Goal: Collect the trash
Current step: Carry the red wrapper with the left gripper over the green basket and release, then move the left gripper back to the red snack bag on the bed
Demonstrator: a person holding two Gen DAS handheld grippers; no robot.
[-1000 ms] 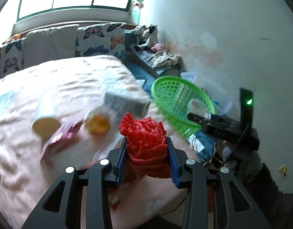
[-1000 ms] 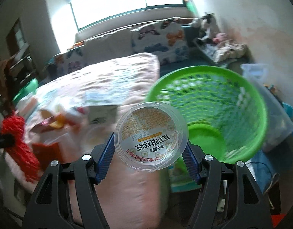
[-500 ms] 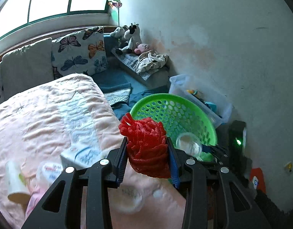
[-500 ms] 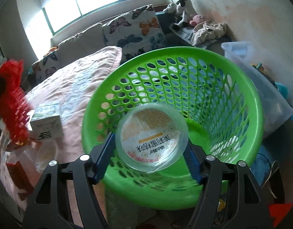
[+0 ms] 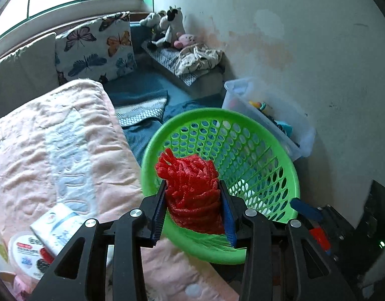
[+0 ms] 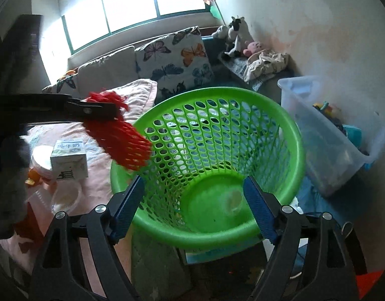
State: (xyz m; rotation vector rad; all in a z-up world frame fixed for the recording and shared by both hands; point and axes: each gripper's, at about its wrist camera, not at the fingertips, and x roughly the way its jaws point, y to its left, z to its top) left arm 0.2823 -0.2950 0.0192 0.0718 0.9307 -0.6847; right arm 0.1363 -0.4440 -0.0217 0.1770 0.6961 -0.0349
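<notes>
A green perforated basket (image 6: 287, 135) stands on the floor beside the bed. My right gripper (image 6: 192, 205) hovers over its near rim, jaws opening, nothing between them. A clear plastic lid (image 6: 234, 200) lies blurred on the basket's bottom. My left gripper (image 5: 193, 200) is shut on a bunch of red foam netting (image 5: 192, 190) above the basket's (image 5: 267, 150) left rim. In the right wrist view the netting (image 6: 122, 140) hangs from the left gripper (image 6: 99, 110) just left of the basket.
On the pink quilt (image 6: 97, 170) lie a small milk carton (image 6: 69, 156), a white round lid (image 6: 40, 159) and a clear cup (image 6: 65, 198). A clear storage bin (image 6: 325, 135) stands right of the basket. Butterfly pillows (image 6: 177, 60) and plush toys (image 6: 236, 35) are behind.
My right gripper moved over the basket and opened; the clear lid dropped from it to the basket's bottom. My left gripper carried the red netting from above the bed to the basket's rim.
</notes>
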